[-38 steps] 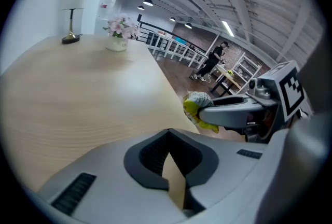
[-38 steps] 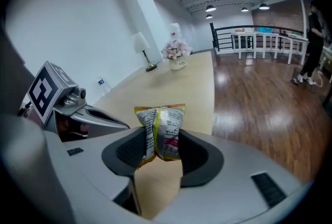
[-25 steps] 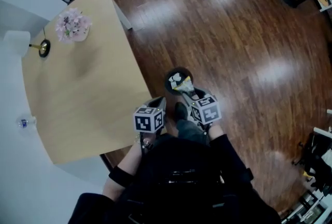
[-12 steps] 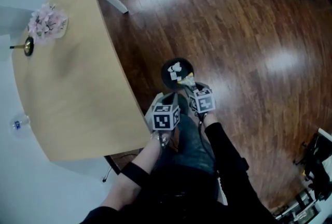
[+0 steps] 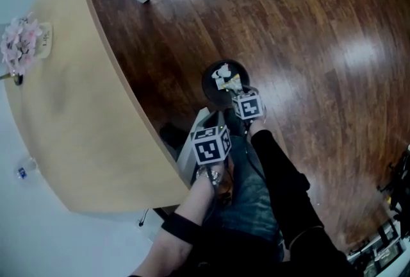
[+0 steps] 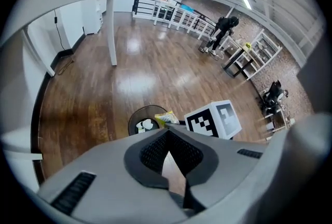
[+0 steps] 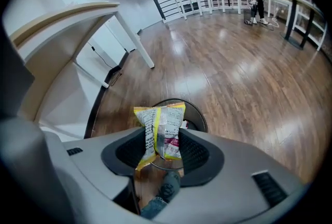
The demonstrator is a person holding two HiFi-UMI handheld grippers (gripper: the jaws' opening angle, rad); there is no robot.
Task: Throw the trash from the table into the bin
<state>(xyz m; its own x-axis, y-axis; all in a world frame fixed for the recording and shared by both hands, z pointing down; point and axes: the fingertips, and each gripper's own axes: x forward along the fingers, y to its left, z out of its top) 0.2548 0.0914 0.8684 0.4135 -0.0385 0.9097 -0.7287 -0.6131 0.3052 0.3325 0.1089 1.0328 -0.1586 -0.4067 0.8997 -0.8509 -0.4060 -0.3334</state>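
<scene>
Bin (image 5: 207,86) on the floor (image 5: 307,25), right of the table (image 5: 77,122)

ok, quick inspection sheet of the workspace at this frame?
Surface: wooden table, flowers at its far end.
Job's things: snack packet held over the bin; white scraps lie inside the bin.
Clutter: small bottle beside the table.
Grippers: right gripper shut on the snack packet; left gripper shut, empty.
Cables: one cable down the white wall.
Surroundings: wood floor, railing, a person far off.
</scene>
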